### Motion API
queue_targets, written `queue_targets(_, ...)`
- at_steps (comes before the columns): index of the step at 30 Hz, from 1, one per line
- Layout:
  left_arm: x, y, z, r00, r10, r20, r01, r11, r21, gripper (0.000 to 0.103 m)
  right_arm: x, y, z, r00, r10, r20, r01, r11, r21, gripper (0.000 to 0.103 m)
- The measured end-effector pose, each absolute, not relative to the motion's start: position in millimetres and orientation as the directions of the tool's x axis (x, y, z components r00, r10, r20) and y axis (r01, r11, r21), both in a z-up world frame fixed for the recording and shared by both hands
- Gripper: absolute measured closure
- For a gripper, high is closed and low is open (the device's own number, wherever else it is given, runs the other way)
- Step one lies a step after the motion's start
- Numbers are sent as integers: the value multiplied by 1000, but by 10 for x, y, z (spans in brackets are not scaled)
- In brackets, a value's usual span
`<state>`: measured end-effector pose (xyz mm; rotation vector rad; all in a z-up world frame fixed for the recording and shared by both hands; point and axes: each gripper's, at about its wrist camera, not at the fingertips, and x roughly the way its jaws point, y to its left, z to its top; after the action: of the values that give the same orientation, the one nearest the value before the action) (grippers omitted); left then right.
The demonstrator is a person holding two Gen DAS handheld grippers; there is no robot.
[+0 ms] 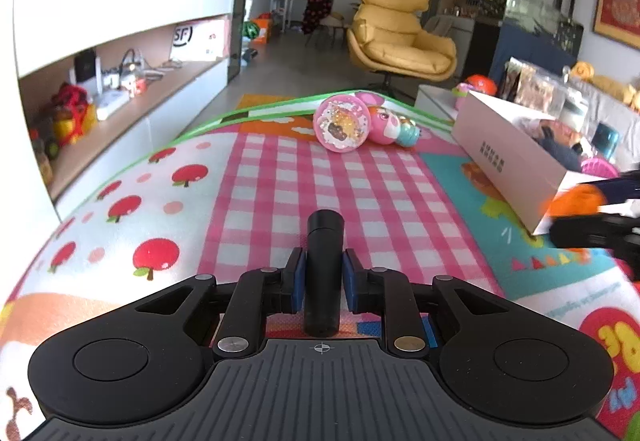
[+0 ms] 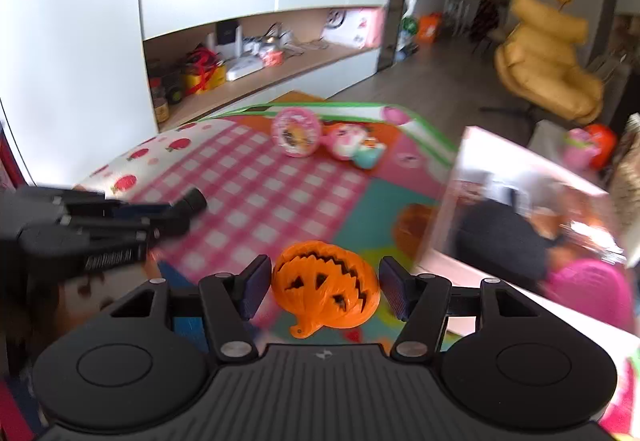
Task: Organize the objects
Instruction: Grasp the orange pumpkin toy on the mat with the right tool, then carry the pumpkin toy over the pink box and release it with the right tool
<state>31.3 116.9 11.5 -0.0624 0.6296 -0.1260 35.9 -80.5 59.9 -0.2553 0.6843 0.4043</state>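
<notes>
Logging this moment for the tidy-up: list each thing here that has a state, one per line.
left gripper: shut on the black cylinder
right gripper: holding the orange pumpkin toy
pink box: open, things inside
round pink toy: lying on the play mat

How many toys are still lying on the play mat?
2, close together at the mat's far edge: a round pink glitter toy and a pink-and-teal doll toy lying against its right side. More could be hidden behind the pink box.
</notes>
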Motion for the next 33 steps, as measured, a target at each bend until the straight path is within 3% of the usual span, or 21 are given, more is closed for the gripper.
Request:
queue_targets(4,276,1064,151,806,-102,-582,103,994,-32,81,0,-1097,632,741,249,-623,-414,900,-133,43)
queue_targets(13,70,827,300,776,-174,-606,179,983,-52,81,-430,-1737,595,801,218,-557,-323,941,-97,44)
queue_targets(21,31,392,598,788,-218,-575,269,963,3,81,-464,-1860,324,806,248,-538,-322,946,-46,44)
queue_targets(29,89,177,583,760,-266,-593,303,952,-39,81,-504,-1983,141,791,255,-556,-313,950,-11,47)
queue_targets(33,85,106,511,746,-276,-606,315,948,-44,81,-505,-1985,153,786,279,-551,-330,944,8,40)
